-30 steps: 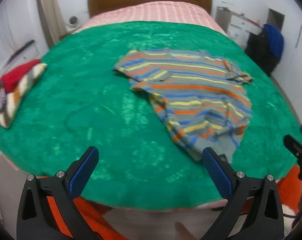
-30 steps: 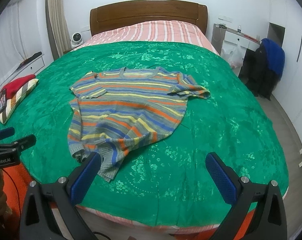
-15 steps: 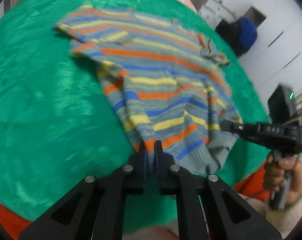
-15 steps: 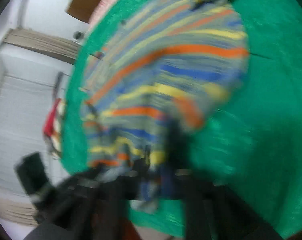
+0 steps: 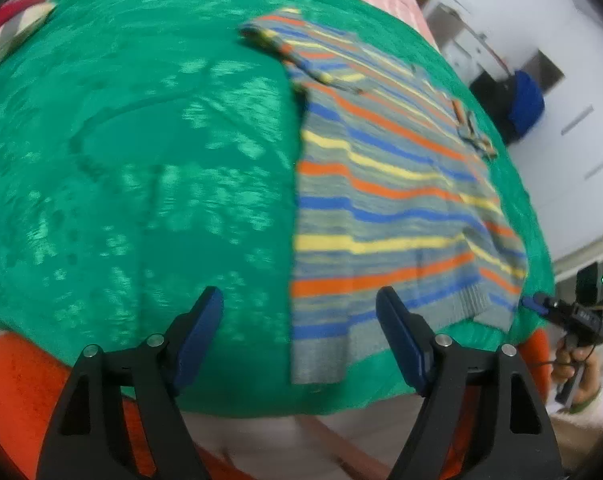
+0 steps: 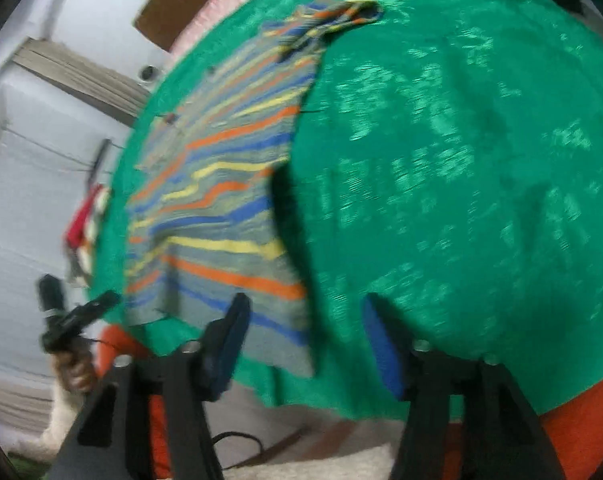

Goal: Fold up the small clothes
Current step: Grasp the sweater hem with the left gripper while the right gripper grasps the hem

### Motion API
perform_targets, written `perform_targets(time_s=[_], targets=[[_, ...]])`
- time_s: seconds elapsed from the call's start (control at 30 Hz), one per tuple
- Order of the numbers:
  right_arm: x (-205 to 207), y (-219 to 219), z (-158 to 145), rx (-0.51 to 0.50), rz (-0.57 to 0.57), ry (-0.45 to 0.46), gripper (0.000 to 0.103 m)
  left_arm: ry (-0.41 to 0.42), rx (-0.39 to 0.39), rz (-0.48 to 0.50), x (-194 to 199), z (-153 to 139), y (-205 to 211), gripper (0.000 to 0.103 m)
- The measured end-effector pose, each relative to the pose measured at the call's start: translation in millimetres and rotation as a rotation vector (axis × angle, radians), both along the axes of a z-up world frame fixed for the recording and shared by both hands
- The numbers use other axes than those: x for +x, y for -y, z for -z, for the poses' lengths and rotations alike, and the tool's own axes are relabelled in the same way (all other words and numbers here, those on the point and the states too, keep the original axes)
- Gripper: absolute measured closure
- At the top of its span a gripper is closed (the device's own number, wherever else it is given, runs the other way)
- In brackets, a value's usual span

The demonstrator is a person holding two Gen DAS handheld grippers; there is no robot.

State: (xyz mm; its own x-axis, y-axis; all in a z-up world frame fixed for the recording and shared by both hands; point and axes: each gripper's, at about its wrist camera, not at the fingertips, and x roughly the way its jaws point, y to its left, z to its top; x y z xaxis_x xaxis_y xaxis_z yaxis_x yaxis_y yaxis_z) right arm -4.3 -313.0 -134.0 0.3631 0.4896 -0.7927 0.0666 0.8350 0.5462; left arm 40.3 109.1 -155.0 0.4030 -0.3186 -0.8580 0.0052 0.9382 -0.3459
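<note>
**Shirt laid out, hem close to the bed's edge**

The striped grey, orange, blue and yellow knit shirt (image 5: 385,200) lies flat on the green patterned bedspread (image 5: 141,160), its hem at the near edge. The left claw (image 5: 299,328) and right claw (image 6: 301,336) both hang spread, holding nothing. A careless grab could pinch bedspread with the hem, or tug the shirt off the bed.
</note>
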Motion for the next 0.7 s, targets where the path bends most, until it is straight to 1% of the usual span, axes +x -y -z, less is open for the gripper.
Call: perform_targets(time_s=[0.03, 0.07, 0.1, 0.13, 0.17, 0.2, 0.23, 0.27, 0.33, 0.4, 0.43, 0.47, 0.5, 0.57, 0.6, 0.67, 0.7], targets=[[-1, -9, 2, -0.002, -0.03, 0.009, 0.039, -0.014, 0.035, 0.044, 2, 5, 16, 0.025], [1, -17, 4, -0.017, -0.055, 0.008, 0.039, -0.028, 0.071, 0.086, 5, 11, 30, 0.037], [2, -28, 8, -0.038, -0.084, 0.005, 0.039, -0.043, 0.105, 0.123, 7, 19, 42, 0.053], [4, -36, 16, -0.061, -0.113, 0.005, 0.041, -0.066, 0.155, 0.156, 7, 26, 52, 0.101], [9, -46, 23, -0.1, -0.149, 0.009, 0.066, -0.081, 0.183, 0.171, 7, 30, 59, 0.099], [12, -54, 27, -0.162, -0.189, 0.002, 0.099, -0.076, 0.173, 0.164, 5, 25, 58, 0.1], [12, -52, 28, -0.175, -0.201, -0.005, 0.099, -0.074, 0.156, 0.158, 2, 18, 53, 0.1], [9, -49, 19, -0.149, -0.198, -0.004, 0.099, -0.063, 0.139, 0.145, -2, 8, 45, 0.1], [-3, -41, -7, -0.134, -0.207, 0.007, 0.1, -0.036, 0.117, 0.12, -14, -15, 25, 0.1], [-16, -32, -31, -0.15, -0.206, 0.011, 0.1, -0.042, 0.122, 0.122, -21, -16, 18, 0.1], [-18, -31, -33, -0.149, -0.2, 0.006, 0.1, -0.05, 0.133, 0.129, -22, -13, 19, 0.1], [-20, -30, -30, -0.15, -0.188, -0.011, 0.1, -0.07, 0.169, 0.148, -20, -1, 25, 0.1], [-18, -32, -19, -0.166, -0.184, -0.038, 0.1, -0.087, 0.192, 0.159, -16, 11, 29, 0.1], [-9, -37, 12, -0.229, -0.185, -0.093, 0.1, -0.123, 0.239, 0.176, -16, 34, 36, 0.1], [-6, -35, 29, -0.258, -0.183, -0.122, 0.1, -0.122, 0.252, 0.177, -15, 40, 38, 0.1], [-2, -33, 53, -0.254, -0.161, -0.145, 0.1, -0.116, 0.239, 0.168, -16, 43, 35, 0.099], [-1, -31, 57, -0.245, -0.145, -0.14, 0.1, -0.118, 0.229, 0.161, -15, 43, 34, 0.099]])
